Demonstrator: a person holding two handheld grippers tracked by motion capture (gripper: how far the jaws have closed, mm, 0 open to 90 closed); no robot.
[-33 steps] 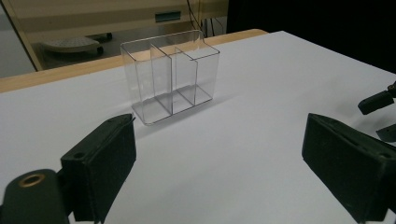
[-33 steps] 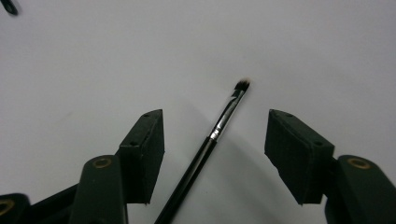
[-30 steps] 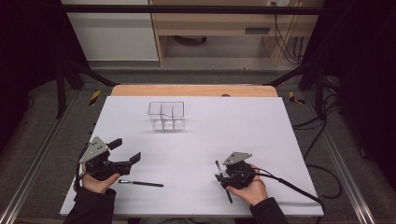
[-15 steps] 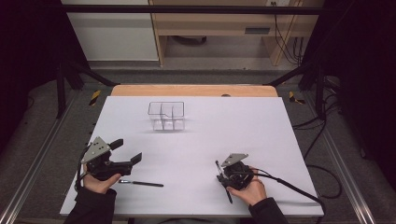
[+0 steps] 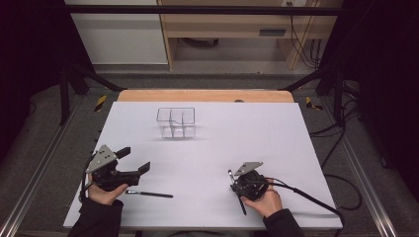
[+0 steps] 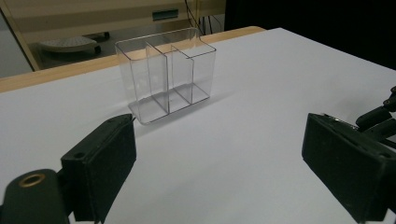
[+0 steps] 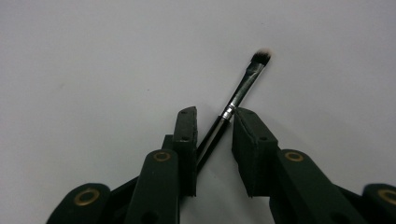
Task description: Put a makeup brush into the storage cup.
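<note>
While little has shifted over the last second, the right gripper (image 7: 212, 135) stays closed around the thin black makeup brush (image 7: 237, 98) at the near right, and the left gripper (image 5: 129, 160) stays released, facing the clear plastic divided holder (image 6: 166, 72)

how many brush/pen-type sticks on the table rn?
2. One brush sits between the right gripper jaws, bristle tip pointing away from the hand. One thin dark stick lies flat on the white table just beside the left gripper.

overhead camera faces forward; claw cameras sit low, close.
</note>
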